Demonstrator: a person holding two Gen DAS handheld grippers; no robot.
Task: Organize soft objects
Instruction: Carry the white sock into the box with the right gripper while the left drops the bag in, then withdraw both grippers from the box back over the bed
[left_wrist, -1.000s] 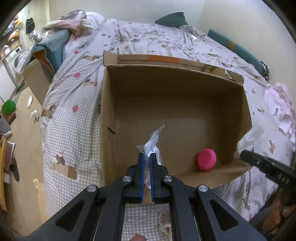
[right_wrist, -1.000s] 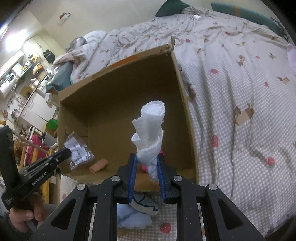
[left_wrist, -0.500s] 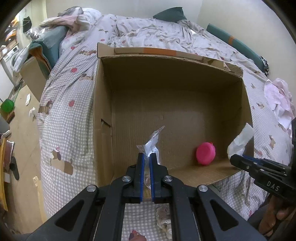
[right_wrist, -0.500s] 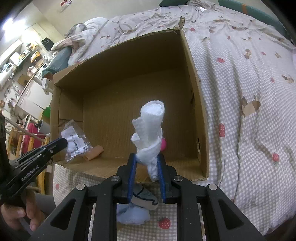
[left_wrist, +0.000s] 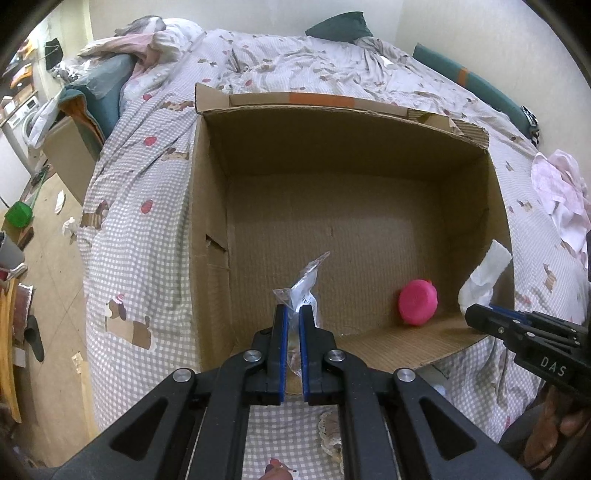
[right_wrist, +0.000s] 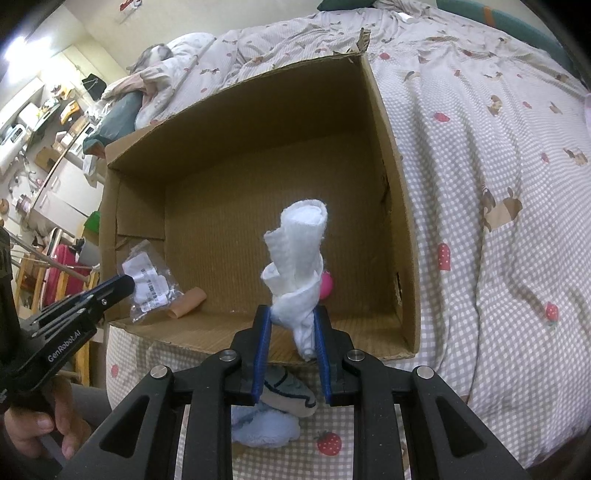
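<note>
Both grippers have advanced toward the open brown cardboard box (right_wrist: 391, 206). Left gripper (left_wrist: 290, 325) jaws clenched on clear plastic packet (left_wrist: 304, 288); right gripper (right_wrist: 291, 328) jaws clenched on upright rolled white cloth (right_wrist: 297, 266). Both loads sit at the near rim, box floor ahead.

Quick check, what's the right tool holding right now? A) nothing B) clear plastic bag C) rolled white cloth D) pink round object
C: in the right wrist view the right tool is shut on the rolled white cloth, which sticks up between its blue pads over the cardboard box. The clear plastic bag is in the left tool, and the pink round object lies on the box floor.
</note>
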